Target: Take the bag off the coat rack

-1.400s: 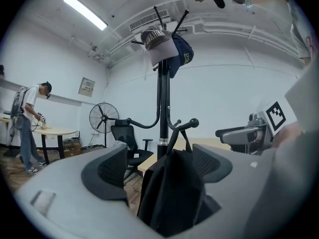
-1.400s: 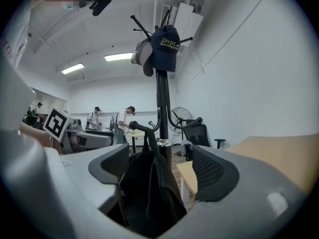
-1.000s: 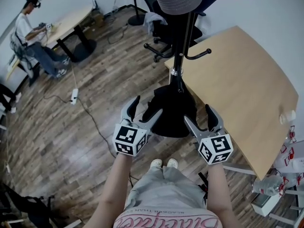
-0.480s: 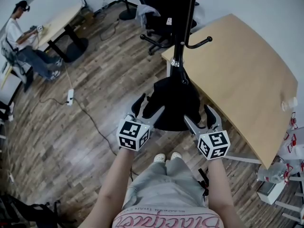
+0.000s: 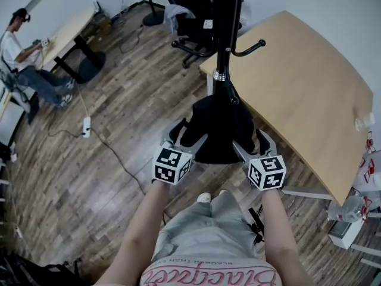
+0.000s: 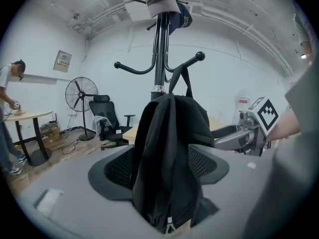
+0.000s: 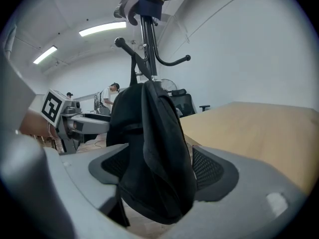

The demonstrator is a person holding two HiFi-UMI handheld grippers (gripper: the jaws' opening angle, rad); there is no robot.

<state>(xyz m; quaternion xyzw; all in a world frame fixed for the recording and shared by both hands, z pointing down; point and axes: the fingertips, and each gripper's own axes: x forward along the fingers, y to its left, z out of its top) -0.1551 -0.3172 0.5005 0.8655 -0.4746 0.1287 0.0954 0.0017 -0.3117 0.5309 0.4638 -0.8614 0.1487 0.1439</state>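
Soft black fabric bag [image 5: 217,130] hangs by its strap [image 6: 182,81] from a hook of the black metal coat rack [image 5: 225,34]. In the head view the rack's top is cut off and the bag hides its base. Left gripper [image 5: 188,137] and right gripper [image 5: 251,143] flank the bag, jaws spread with the cloth loose between them; contact cannot be made out.

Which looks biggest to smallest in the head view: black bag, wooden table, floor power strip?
Largest: wooden table.
Then black bag.
Smallest: power strip, though it lies farther from the camera than the bag.
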